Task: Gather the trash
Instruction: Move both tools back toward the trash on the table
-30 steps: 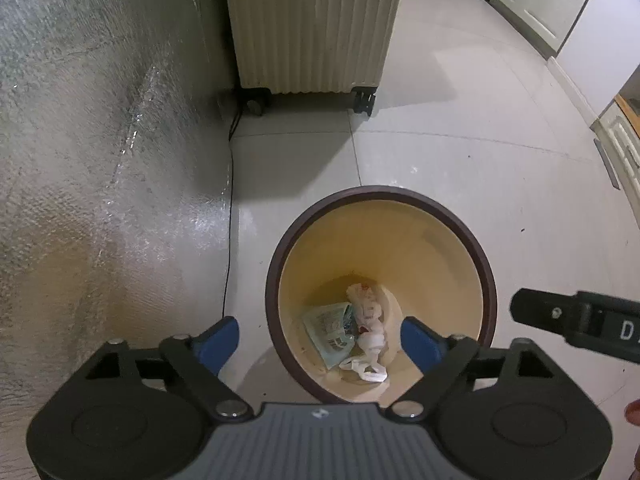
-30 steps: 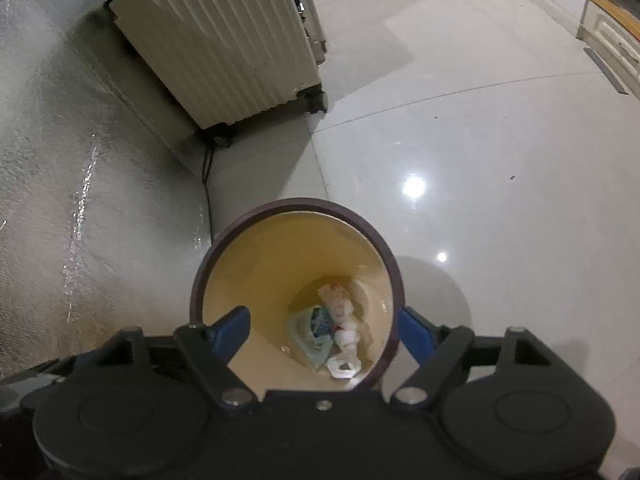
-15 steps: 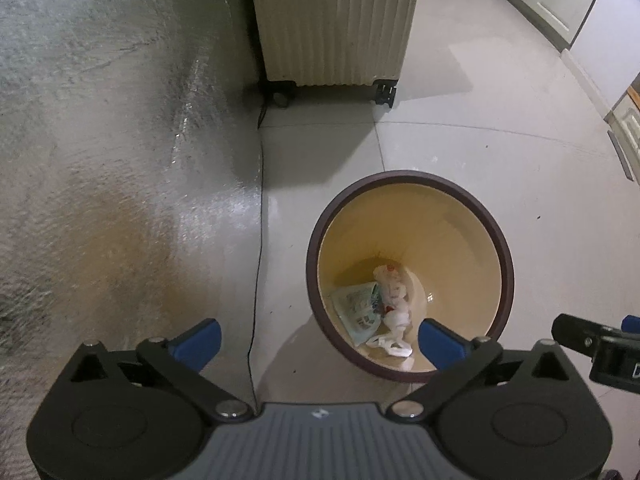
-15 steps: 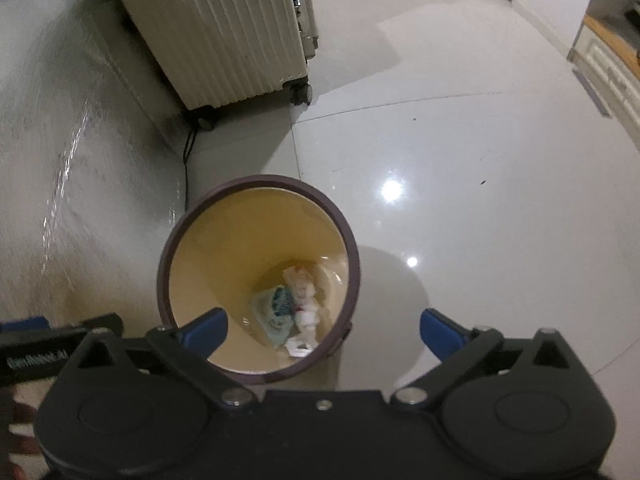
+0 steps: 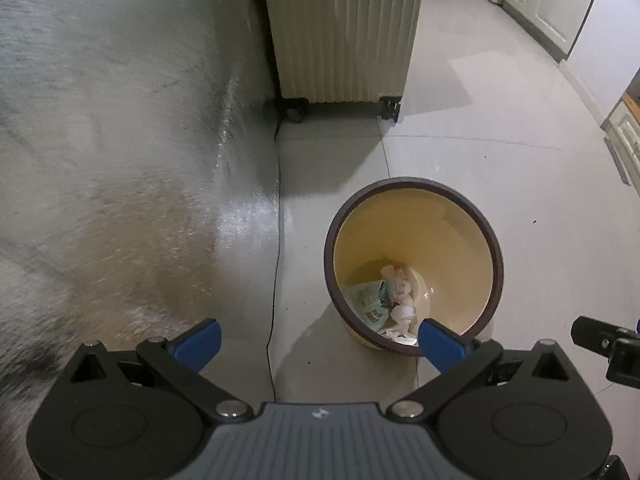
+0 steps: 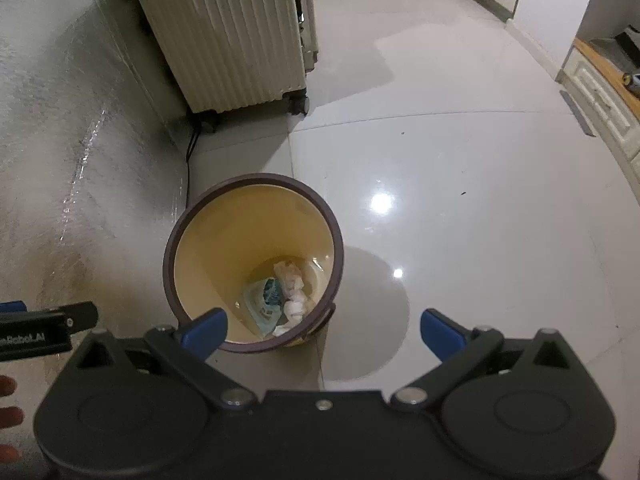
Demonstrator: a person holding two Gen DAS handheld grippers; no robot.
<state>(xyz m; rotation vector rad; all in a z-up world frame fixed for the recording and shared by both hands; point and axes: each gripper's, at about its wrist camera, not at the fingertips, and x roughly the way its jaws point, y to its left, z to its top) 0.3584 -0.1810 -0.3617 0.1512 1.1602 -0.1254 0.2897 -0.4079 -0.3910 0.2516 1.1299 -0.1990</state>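
Observation:
A round bin with a brown rim (image 5: 412, 190) (image 6: 256, 178) and yellow inside stands on the floor. At its bottom lie crumpled white paper (image 5: 400, 292) (image 6: 294, 284) and a pale blue wrapper (image 5: 370, 298) (image 6: 268, 298). My left gripper (image 5: 318, 338) is open and empty, above the floor just left of the bin. My right gripper (image 6: 322, 330) is open and empty, above the bin's near right edge. Each gripper's side shows in the other's view.
A cream ribbed suitcase on wheels (image 5: 344, 28) (image 6: 232, 36) stands behind the bin. A silvery foil-covered wall (image 5: 112, 128) runs along the left, with a thin black cable (image 5: 276, 280) on the floor beside it. White cabinets (image 5: 560, 8) line the far right. Glossy tile floor (image 6: 460, 200) lies to the right.
Both grippers have risen and pulled back from the bin, so it looks smaller and farther. The left one has shifted left of it, the right one to its right. Both stay open.

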